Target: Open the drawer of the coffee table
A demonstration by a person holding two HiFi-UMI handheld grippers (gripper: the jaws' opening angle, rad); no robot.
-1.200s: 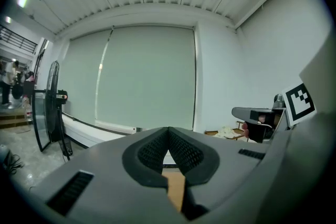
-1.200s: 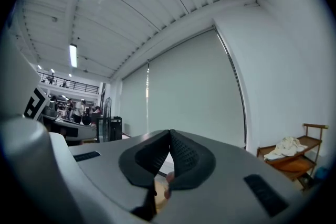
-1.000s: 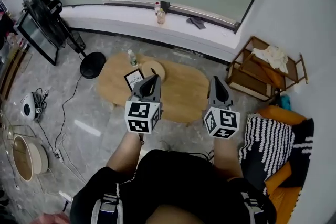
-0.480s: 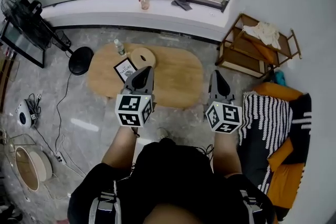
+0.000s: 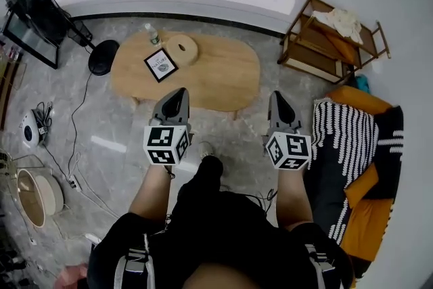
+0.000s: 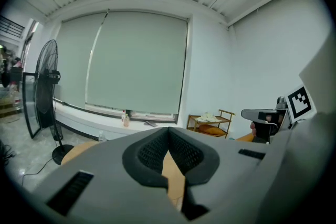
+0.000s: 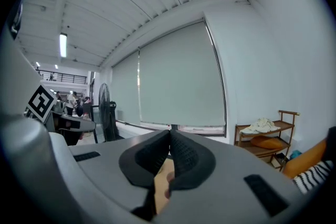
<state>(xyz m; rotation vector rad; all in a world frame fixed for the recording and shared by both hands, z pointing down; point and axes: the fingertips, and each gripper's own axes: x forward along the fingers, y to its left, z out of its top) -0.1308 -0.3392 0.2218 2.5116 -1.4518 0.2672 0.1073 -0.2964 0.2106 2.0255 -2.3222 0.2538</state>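
A low oval wooden coffee table stands on the grey floor ahead of me. Its drawer does not show from above. My left gripper hangs shut and empty over the floor just before the table's near edge. My right gripper is also shut and empty, near the table's right end. In the left gripper view the left gripper's tips meet, with the tabletop seen through the gap below them. In the right gripper view the right gripper's tips meet the same way.
On the table lie a framed card, a round wooden board and a water bottle. A wooden shelf rack stands at the right, a striped and orange sofa nearer. A standing fan and cables are at the left.
Both grippers have drawn back off the tabletop and now hang over the floor before the table's near edge. The head view has shifted, so the table sits higher in the picture.
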